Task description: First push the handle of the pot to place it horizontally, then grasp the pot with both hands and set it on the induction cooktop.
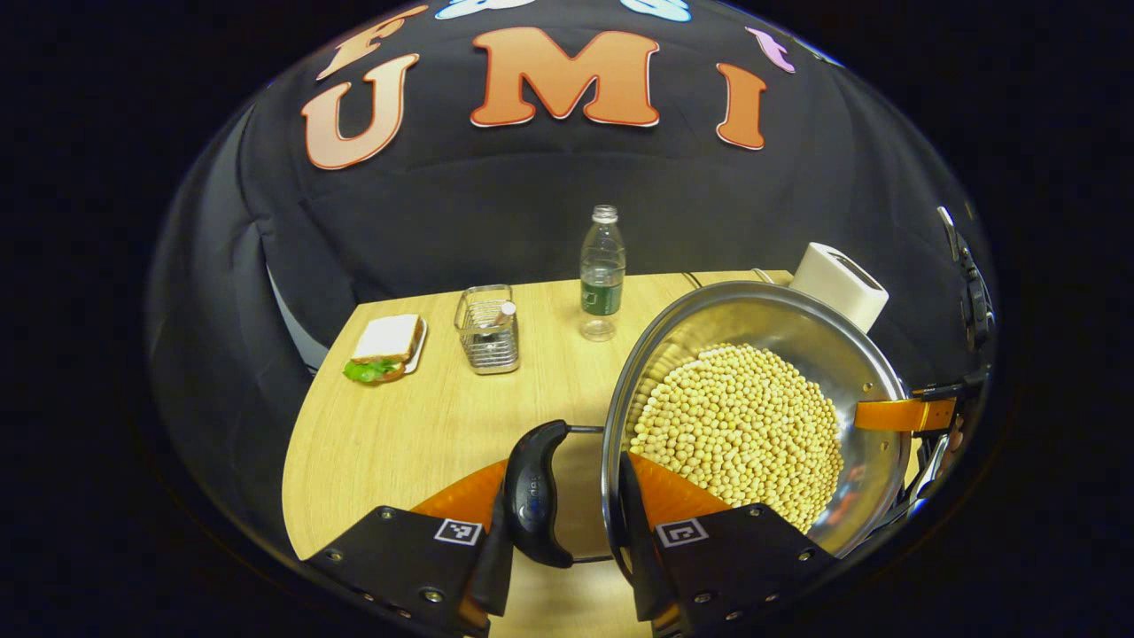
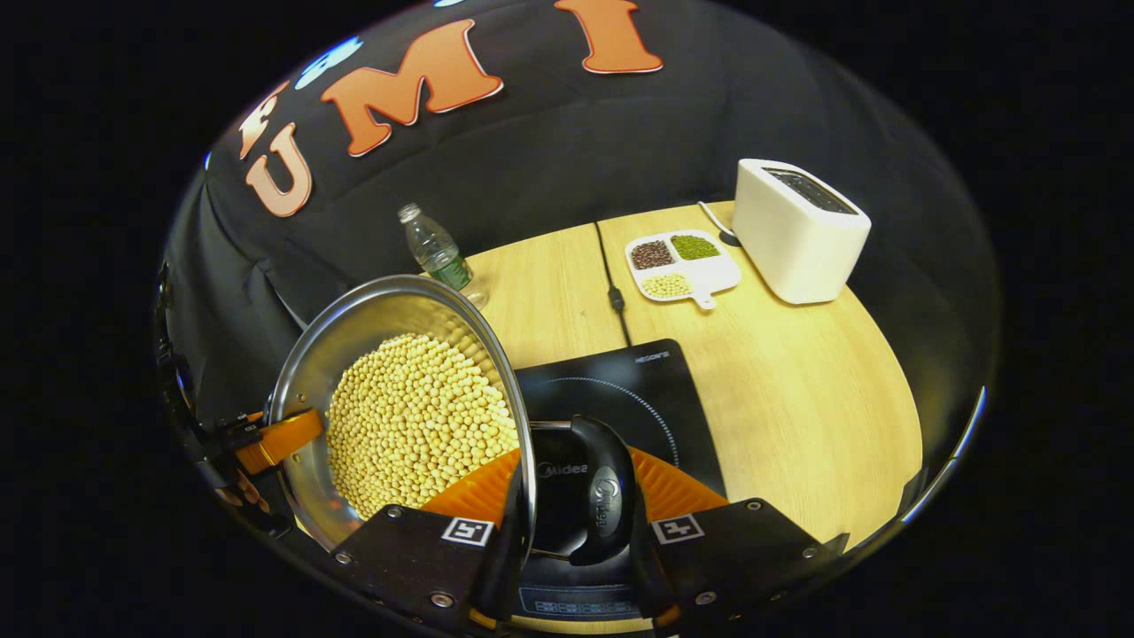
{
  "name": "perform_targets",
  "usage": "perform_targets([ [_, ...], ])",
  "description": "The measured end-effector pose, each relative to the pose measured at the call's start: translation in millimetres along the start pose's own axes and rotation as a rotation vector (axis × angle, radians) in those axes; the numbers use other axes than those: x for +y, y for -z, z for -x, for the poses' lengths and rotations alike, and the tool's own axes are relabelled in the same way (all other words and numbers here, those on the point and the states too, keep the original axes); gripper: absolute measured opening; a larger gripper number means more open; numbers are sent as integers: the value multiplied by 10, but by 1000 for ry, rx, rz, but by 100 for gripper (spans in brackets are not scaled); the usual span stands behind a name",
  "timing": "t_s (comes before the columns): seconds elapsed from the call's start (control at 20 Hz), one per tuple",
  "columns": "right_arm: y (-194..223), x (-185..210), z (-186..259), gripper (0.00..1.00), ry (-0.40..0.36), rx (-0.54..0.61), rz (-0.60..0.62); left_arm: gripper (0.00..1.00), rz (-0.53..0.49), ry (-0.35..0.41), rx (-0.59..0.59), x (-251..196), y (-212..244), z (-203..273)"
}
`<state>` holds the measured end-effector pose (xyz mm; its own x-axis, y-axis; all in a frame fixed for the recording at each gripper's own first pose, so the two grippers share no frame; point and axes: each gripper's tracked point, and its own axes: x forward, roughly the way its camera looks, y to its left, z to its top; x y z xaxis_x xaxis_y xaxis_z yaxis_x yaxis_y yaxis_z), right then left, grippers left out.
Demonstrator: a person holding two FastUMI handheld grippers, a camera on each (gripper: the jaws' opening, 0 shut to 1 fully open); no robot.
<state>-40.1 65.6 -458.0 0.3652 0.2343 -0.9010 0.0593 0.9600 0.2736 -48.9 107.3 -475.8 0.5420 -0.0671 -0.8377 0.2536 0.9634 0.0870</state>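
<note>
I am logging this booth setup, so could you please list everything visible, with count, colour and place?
pot: one, silver, held off the table between both tools
beans: many, pale yellow, inside the pot
pot handles: two, black, one on each side of the pot
cooktop: one, black, on the table beside the pot in the right gripper view
toaster: one, white, far right of the table
divided dish: one, white, with brown, green and pale grains, beside the toaster
bottle: one, clear, back of the table
wire basket: one, metal, left of the bottle
sandwich: one, white bread with green leaf, far left
table: one, light wood
left tool: one, around a pot handle
right tool: one, around the other handle
</note>
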Motion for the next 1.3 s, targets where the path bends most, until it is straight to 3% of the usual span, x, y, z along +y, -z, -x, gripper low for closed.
perform_targets([
  [0.2, -105, -271, -2, 51, 12, -4, -6, 58, -13, 9, -4, 10, -21, 13],
  [0.25, -137, -337, -14, 46, 15, -3, -9, 54, -16, 10, -4, 15, -20, 4],
  [0.3, -157, -374, -16, 51, 18, -1, -9, 55, -19, 12, -5, 11, -20, 7],
  [0.45, -172, -544, -59, 51, 28, 8, -13, 56, -24, 19, 8, 32, 35, 14],
  [0.55, -194, -619, -62, 46, 34, 17, -15, 55, -22, 24, 20, 27, 38, 18],
  [0.6, -193, -658, -68, 51, 36, 20, -16, 56, -20, 26, 24, 21, 39, 14],
  [0.7, -195, -723, -114, 46, 41, 30, -18, 56, -19, 27, 36, 17, 45, 26],
  [0.75, -197, -770, -157, 51, 42, 36, -17, 56, -20, 28, 42, 16, 47, 17],
  [1.3, -90, -1011, -505, 51, 67, 106, -28, 58, 10, 33, 128, -41, 113, 80],
])
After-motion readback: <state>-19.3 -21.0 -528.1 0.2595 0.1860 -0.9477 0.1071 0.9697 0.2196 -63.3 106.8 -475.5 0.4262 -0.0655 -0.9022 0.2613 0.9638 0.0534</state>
